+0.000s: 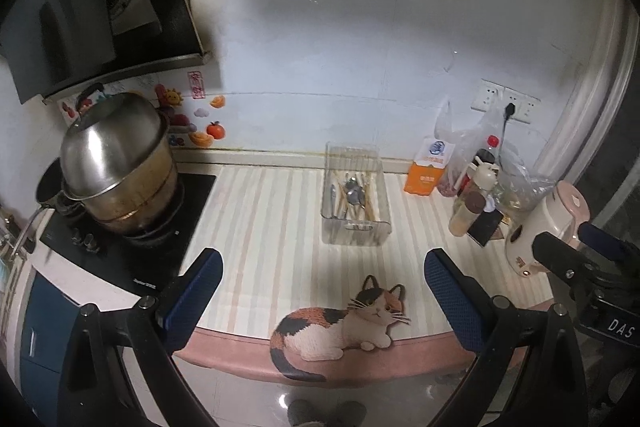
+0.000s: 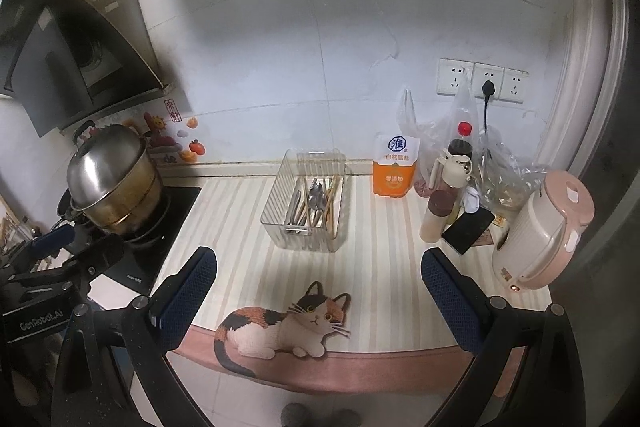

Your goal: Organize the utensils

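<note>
A clear plastic utensil box (image 1: 355,231) stands on the striped counter mat, holding metal spoons (image 1: 354,191), a knife and wooden chopsticks. It also shows in the right wrist view (image 2: 308,242), with its utensils (image 2: 316,201) lying lengthwise. My left gripper (image 1: 322,269) is open and empty, held back near the counter's front edge, short of the box. My right gripper (image 2: 319,267) is open and empty too, also near the front edge. Each gripper shows in the other's view: the right one (image 1: 576,247), the left one (image 2: 76,243).
A steel pot (image 1: 116,163) sits on a black cooktop (image 1: 132,247) at the left. At the right stand an orange salt bag (image 2: 394,167), bottles (image 2: 436,215), a phone (image 2: 468,229), plastic bags and a pink kettle (image 2: 540,231). A cat picture (image 2: 288,323) marks the mat's front edge.
</note>
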`<action>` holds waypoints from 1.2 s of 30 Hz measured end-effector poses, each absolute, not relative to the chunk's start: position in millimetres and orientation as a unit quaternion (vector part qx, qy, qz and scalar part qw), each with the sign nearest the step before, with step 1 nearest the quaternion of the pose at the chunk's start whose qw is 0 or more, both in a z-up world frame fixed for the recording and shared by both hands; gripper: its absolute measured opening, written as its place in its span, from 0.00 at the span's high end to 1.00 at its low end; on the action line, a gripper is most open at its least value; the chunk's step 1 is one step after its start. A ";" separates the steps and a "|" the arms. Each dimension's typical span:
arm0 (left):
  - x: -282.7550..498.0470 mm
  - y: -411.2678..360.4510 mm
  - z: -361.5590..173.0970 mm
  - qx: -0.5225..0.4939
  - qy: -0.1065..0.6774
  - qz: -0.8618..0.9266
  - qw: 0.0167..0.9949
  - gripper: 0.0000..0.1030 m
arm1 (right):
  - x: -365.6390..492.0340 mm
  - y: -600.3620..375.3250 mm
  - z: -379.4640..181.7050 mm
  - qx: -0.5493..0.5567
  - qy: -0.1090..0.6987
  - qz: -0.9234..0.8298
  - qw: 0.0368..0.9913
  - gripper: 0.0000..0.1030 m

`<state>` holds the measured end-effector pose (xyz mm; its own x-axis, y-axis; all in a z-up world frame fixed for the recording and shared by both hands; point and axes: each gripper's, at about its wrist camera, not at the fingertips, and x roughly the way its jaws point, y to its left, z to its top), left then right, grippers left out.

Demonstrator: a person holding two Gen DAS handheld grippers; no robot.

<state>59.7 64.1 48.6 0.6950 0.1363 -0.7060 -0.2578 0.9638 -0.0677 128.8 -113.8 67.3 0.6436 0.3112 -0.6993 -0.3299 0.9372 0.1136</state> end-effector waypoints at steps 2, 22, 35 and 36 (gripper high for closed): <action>60.1 64.1 47.7 -0.084 0.376 0.105 0.917 0.00 | 129.8 -113.3 67.1 -0.012 0.385 0.177 0.906 0.00; 58.0 66.7 51.9 -0.088 0.371 0.113 0.918 0.00 | 132.7 -111.7 70.8 -0.016 0.377 0.171 0.910 0.00; 62.7 67.5 51.8 -0.089 0.375 0.107 0.916 0.00 | 134.0 -111.4 71.1 -0.018 0.379 0.175 0.909 0.00; 63.4 67.5 51.5 -0.089 0.375 0.105 0.917 0.00 | 134.2 -111.2 71.3 -0.018 0.379 0.176 0.909 0.00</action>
